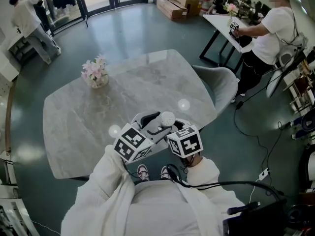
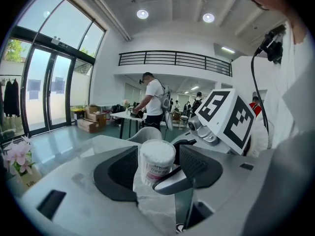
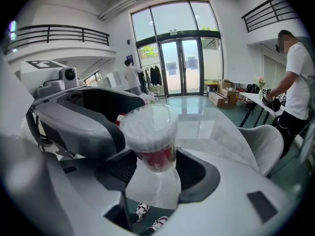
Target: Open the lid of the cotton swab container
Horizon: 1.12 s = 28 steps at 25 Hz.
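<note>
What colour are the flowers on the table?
The flowers are pink and white; the head view shows them best.

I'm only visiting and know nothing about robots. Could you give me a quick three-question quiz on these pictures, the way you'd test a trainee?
1. True or false: the right gripper is closed on the cotton swab container.
2. What stands on the table? A) a laptop B) pink flowers C) a bowl of fruit
3. Fill in: the jaws of the left gripper stand ____, with the container between them.

Key: 1 true. 2 B. 3 apart; they are open and not pressing on it.
</note>
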Tool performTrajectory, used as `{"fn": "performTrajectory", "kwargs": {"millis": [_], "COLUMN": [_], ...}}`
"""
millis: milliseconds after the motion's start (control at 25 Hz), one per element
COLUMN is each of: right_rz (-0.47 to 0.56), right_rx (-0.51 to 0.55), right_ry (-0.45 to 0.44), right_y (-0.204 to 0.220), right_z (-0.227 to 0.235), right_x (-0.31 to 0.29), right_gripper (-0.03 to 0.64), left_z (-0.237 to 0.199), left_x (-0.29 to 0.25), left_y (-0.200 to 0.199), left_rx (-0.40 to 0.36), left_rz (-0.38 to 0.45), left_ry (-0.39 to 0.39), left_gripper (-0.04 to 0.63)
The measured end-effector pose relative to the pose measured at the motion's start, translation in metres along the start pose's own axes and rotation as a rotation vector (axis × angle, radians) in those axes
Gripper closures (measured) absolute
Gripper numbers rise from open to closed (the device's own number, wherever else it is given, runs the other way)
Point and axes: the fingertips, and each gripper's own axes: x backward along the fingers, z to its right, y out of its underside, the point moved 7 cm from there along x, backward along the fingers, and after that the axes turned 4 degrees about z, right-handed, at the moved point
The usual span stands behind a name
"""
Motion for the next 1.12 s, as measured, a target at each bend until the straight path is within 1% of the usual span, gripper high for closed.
{"fn": "performTrajectory", "kwargs": {"millis": [120,280,440,640,840,1120], "right_rz": [-0.006,-0.013,-0.018,-0.025,-0.012,0.02], "right_rx": [0.014,0.019,0.02,0.032,0.034,0.052], "right_ry": [-0.012,-0.025,-0.036,-0.046,-0.057,-0.063], "right_y": [-0.001,-0.001,-0.002,-0.005,-0.006,-0.009], "right_z": [-0.003,-0.004,-0.004,-0.003,-0.003,-0.006], "right_x": [0.003,0.006,0.007,0.005,0.008,0.003], "right_gripper": [0.316,0.316,0.316,0.316,0.317,0.318], "left_z": [0.004,0.005,0.004,0.0,0.001,-0.008], "left_x": [-0.002,-0.003,-0.004,-0.006,-0.005,0.0], "left_y": [-0.003,-0.003,-0.004,-0.006,-0.008,-0.008], "left_rx": [-0.017,-0.029,-0.032,-0.056,-0.079,-0.014], "left_rz": [-0.019,-0.034,-0.038,-0.043,-0.044,-0.063], "left_ry": [0.009,-0.006,-0.002,0.008,-0.003,0.007], "left_gripper": [0.35,0.351,0.351,0.351,0.354,0.359]}}
